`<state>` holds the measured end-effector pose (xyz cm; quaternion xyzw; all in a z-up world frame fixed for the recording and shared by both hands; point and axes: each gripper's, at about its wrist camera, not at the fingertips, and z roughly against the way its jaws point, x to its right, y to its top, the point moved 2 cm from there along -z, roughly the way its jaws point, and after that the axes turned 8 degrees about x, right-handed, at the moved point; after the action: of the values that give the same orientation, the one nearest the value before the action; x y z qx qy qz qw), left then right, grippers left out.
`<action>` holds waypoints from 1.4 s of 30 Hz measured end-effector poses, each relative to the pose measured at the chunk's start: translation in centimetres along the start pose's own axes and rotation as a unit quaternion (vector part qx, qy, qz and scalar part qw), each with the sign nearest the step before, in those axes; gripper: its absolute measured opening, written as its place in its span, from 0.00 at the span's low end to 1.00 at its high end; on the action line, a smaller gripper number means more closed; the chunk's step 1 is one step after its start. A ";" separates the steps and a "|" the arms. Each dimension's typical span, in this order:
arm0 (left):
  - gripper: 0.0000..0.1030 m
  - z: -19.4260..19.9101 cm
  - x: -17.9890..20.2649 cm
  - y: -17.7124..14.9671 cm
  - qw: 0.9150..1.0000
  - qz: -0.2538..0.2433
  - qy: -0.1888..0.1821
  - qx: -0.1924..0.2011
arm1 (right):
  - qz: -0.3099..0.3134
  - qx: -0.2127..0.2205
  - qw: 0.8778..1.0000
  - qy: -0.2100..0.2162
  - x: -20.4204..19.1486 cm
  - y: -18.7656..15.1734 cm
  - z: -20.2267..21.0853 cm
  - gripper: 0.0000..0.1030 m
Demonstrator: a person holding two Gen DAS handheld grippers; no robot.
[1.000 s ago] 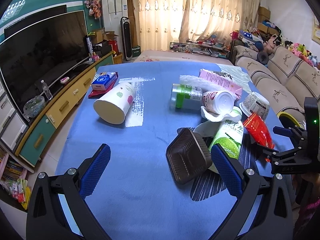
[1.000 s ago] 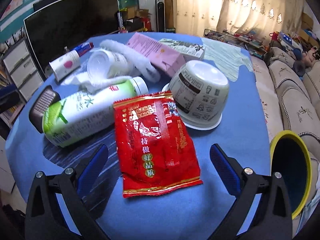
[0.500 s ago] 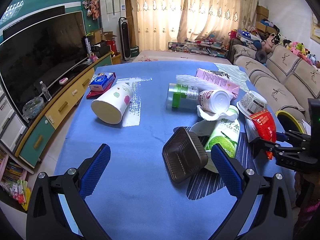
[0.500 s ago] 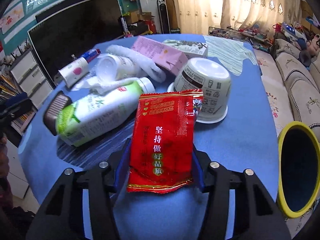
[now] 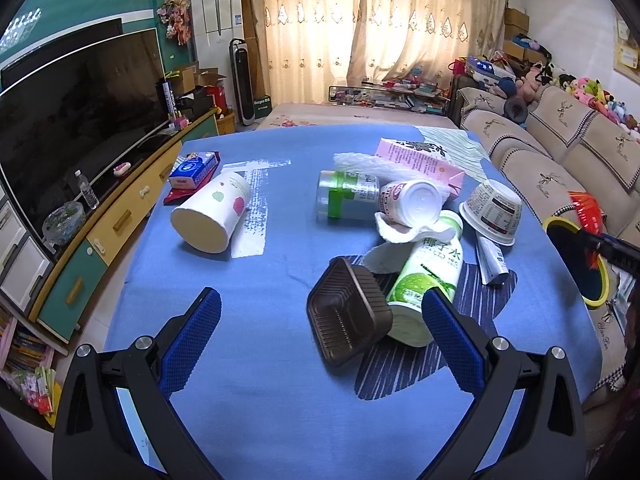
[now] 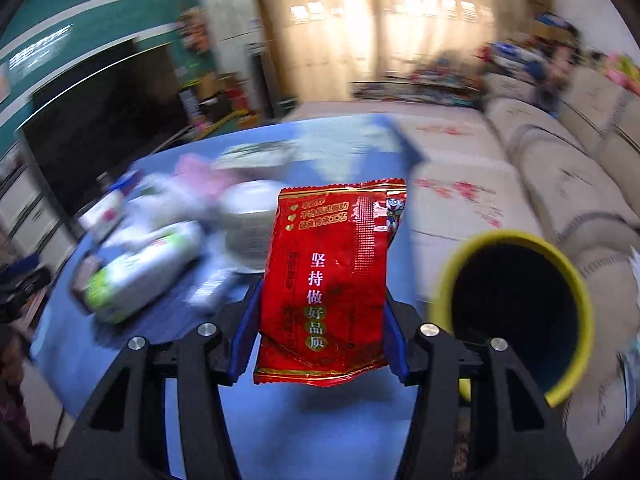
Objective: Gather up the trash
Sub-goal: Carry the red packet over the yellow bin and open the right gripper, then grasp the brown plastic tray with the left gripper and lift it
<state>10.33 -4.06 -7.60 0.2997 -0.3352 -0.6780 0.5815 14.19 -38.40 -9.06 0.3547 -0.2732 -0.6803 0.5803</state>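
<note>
Red foil snack packet (image 6: pixel 332 276) is pinched by its side edges in my right gripper (image 6: pixel 320 332), lifted off the desk beside the yellow-rimmed bin (image 6: pixel 516 312). It looks light, crinkly, probably slippery. My left gripper (image 5: pixel 320 340) hangs open.

In the right wrist view everything behind the glossy red snack packet (image 6: pixel 328 280) is smeared by motion: the pile of bottles and cartons at centre left on the blue-clothed table (image 6: pixel 280 420) cannot be told apart. The packet hides the inner faces of the right gripper (image 6: pixel 320 340) fingers. The round yellow-rimmed bin (image 6: pixel 516 316) has a dark inside, contents unreadable. In the left wrist view that bin (image 5: pixel 600 280) is partly covered by the black gripper at the right edge, where the packet (image 5: pixel 586 212) shows only partly
</note>
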 end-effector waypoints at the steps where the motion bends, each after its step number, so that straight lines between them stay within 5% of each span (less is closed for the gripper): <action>1: 0.96 -0.1 0.2 0.0 1.000 -0.001 -0.001 -0.001 | -0.019 -0.001 1.000 -0.025 2.3 0.0 -0.1 0.50; 6: 0.96 -0.4 0.8 -0.1 1.000 -0.005 -0.006 -0.006 | -0.066 -0.020 0.992 -0.105 9.4 -1.0 -1.9 0.51; 13: 0.96 -0.7 1.8 -0.1 1.000 -0.012 -0.009 -0.010 | -0.099 -0.035 0.984 -0.143 13.7 -2.5 -4.0 0.65; 30: 0.96 -1.8 2.1 -1.0 0.999 -0.019 -0.032 -0.021 | -0.109 -0.021 0.983 -0.145 13.6 -2.5 -3.2 0.76; 42: 0.62 -3.4 2.0 -2.4 0.994 -0.051 -0.080 -0.051 | -0.093 -0.024 0.987 -0.130 11.9 -2.1 -3.6 0.77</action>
<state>11.34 -6.21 -11.61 0.2311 -0.3295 -0.7447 0.5324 14.95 -49.65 -14.81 0.2732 -0.2955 -0.7779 0.4826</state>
